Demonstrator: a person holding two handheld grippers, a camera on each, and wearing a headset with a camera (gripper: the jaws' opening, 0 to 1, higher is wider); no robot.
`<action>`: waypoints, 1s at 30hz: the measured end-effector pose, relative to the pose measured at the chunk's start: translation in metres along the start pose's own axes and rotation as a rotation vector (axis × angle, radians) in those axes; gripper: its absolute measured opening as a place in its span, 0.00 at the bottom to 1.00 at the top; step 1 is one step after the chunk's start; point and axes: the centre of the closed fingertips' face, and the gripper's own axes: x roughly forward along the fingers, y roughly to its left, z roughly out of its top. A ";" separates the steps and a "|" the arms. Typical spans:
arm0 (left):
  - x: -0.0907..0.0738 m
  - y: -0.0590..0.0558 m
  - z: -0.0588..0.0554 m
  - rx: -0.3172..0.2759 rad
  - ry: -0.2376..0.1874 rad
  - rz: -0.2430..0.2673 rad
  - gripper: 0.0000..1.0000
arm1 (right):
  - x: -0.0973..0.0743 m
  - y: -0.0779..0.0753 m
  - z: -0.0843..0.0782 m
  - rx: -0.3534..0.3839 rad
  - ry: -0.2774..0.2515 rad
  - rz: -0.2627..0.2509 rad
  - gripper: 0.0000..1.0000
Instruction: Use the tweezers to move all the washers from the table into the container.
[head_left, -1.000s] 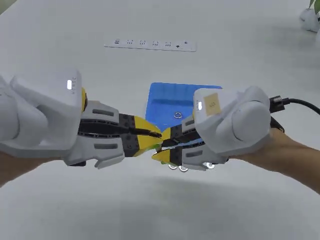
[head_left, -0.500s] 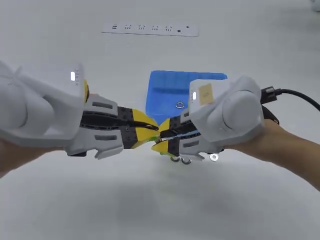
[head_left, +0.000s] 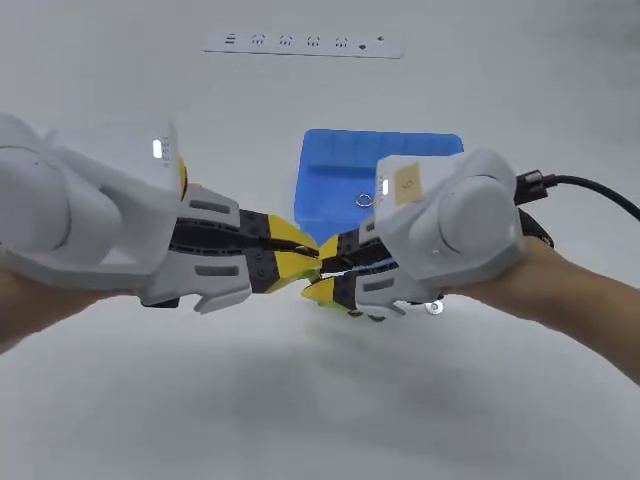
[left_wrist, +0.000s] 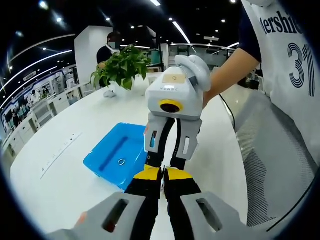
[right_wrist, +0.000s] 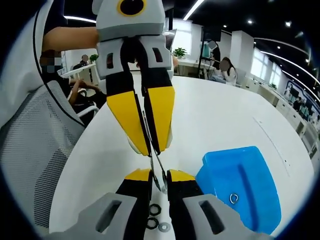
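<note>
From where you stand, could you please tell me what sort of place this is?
Probably an open-plan office: a long white table, a mesh office chair, a potted plant, and people seated at desks behind.

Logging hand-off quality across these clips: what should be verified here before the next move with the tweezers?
1. Left gripper shut on the tweezers: ok.
2. Right gripper also clamping them: cannot tell; its fingers flank the tips.
3. Work remaining: ok, three washers lie on the table.
4. Blue container open, holding one washer: ok.
5. Tweezer tips free to pinch: cannot tell.
</note>
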 end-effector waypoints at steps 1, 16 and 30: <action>0.001 0.000 -0.001 0.000 0.001 0.000 0.06 | 0.000 0.000 -0.001 0.002 0.000 0.000 0.13; 0.005 0.007 0.001 -0.009 -0.004 0.020 0.06 | 0.002 -0.003 -0.003 0.040 -0.017 -0.006 0.11; 0.007 0.006 0.002 -0.076 -0.059 0.045 0.06 | 0.000 -0.003 -0.003 0.049 -0.005 -0.023 0.10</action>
